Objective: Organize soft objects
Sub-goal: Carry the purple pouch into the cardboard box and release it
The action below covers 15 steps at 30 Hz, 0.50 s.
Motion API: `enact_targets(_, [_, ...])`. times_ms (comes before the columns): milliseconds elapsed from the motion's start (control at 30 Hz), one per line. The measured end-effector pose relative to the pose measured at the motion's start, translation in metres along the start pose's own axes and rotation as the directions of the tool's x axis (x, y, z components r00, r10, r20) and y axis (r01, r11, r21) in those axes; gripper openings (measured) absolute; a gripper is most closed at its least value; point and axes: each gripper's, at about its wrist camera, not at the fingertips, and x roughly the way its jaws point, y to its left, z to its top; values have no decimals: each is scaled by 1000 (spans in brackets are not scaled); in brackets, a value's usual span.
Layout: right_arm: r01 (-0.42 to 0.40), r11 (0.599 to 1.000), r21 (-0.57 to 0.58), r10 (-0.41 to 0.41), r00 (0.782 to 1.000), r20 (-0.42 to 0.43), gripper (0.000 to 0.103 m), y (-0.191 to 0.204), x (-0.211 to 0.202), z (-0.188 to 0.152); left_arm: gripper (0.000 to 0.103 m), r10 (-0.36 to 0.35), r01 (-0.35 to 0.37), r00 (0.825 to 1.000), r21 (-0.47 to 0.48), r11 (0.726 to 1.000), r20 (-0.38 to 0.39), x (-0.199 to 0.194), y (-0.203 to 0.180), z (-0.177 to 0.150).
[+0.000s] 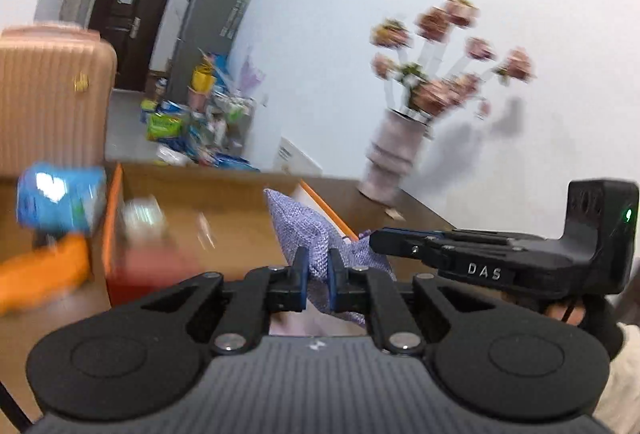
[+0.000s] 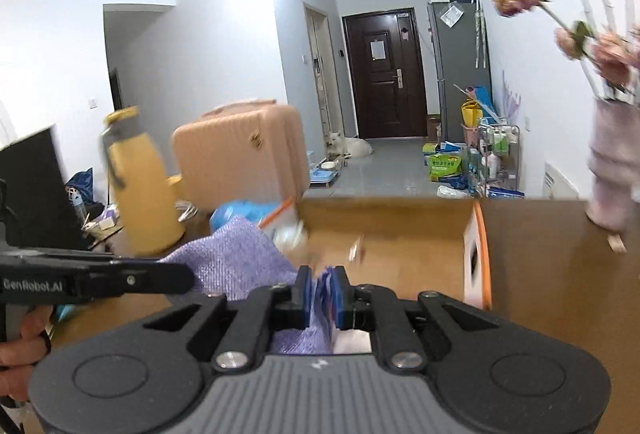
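While both tools are pinching the same purple woven cloth [image 1: 304, 230], the left gripper [image 1: 318, 270] is clamping one bunched part between its blue pads, and the right gripper [image 2: 321, 292] is clamping another fold, so the one cloth is hanging lifted between the two, in front of an open cardboard box [image 2: 400, 214] with orange edges. The box's near wall is standing just beyond the fingers, and its orange right flap [image 2: 476, 258] is closing off that side, leaving open room mostly above the brown interior. In the left wrist view the right tool is lying just to the right of the left fingers, nearly touching the cloth. One pink vase [image 1: 390, 154] of flowers is standing on the brown surface to the right of the box, clear of both tools; one tan suitcase [image 2: 240, 150] and one yellow bottle [image 2: 140, 186] are crowding the left side. A blurred blue packet [image 1: 60, 194] is sitting by the box's left edge.
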Motion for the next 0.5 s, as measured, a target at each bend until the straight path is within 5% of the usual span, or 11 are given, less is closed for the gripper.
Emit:
enact_targets(200, [22,999,41,-19,996,-90,10,-33,147,93,10,132,-132,989,2,991,-65,108,67,77])
enact_targets(367, [80,995,66,-64,973,-222,10,-42,275,101,9,255,-258,955,0,966,-152,182,127,82])
enact_targets(433, [63,994,93,-35,961,-276,12,-41,306,90,9,345,-345,917,39,938,-201,207,140,75])
enact_targets(500, [40,991,125,3,945,-327,14,-42,328,78,9,472,-444,857,168,880,-205,227,142,64])
